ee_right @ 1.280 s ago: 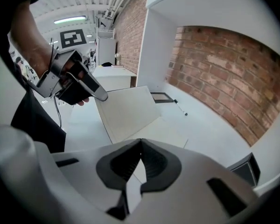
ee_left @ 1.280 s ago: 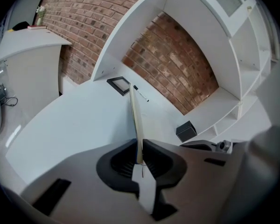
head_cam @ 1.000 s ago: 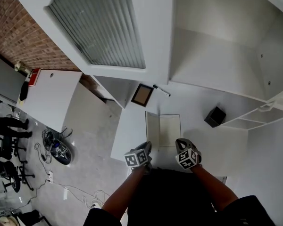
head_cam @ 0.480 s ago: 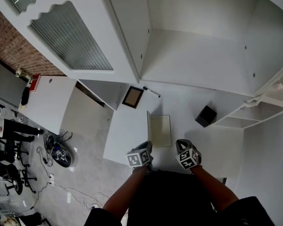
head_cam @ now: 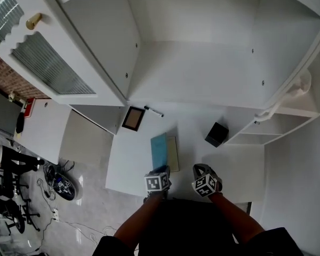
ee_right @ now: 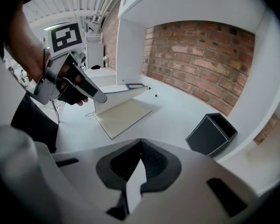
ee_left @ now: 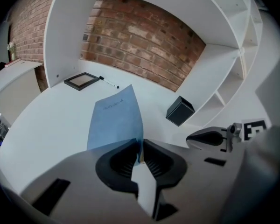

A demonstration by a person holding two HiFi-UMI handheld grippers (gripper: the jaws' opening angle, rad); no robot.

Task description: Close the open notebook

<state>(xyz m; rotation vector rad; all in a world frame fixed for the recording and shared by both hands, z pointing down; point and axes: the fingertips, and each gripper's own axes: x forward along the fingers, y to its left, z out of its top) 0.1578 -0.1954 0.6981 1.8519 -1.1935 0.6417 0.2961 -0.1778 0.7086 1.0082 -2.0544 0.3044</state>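
Observation:
The notebook lies on the white desk [head_cam: 128, 164] with its blue cover [head_cam: 159, 149] raised nearly upright over the cream page [head_cam: 173, 153]. My left gripper [head_cam: 161, 168] is shut on the near edge of that cover [ee_left: 114, 120]; the thin cover sits between the pads [ee_left: 141, 146], and the jaws have just been opening slightly. From the right gripper view, the left gripper [ee_right: 100, 98] holds the cover [ee_right: 121, 94] above the page [ee_right: 123, 115]. My right gripper [head_cam: 199, 167] is shut and empty [ee_right: 140, 141], hovering right of the notebook.
A black open box [head_cam: 216, 134] stands to the right of the notebook. A small framed picture [head_cam: 133, 118] and a pen [head_cam: 153, 111] lie at the back left. White shelf walls [head_cam: 277, 89] enclose the desk; its front edge is near my hands.
The notebook lay open flat; the left gripper has swung the left cover up and rightward so its blue outside now shows. Both grippers shifted left across the desk.

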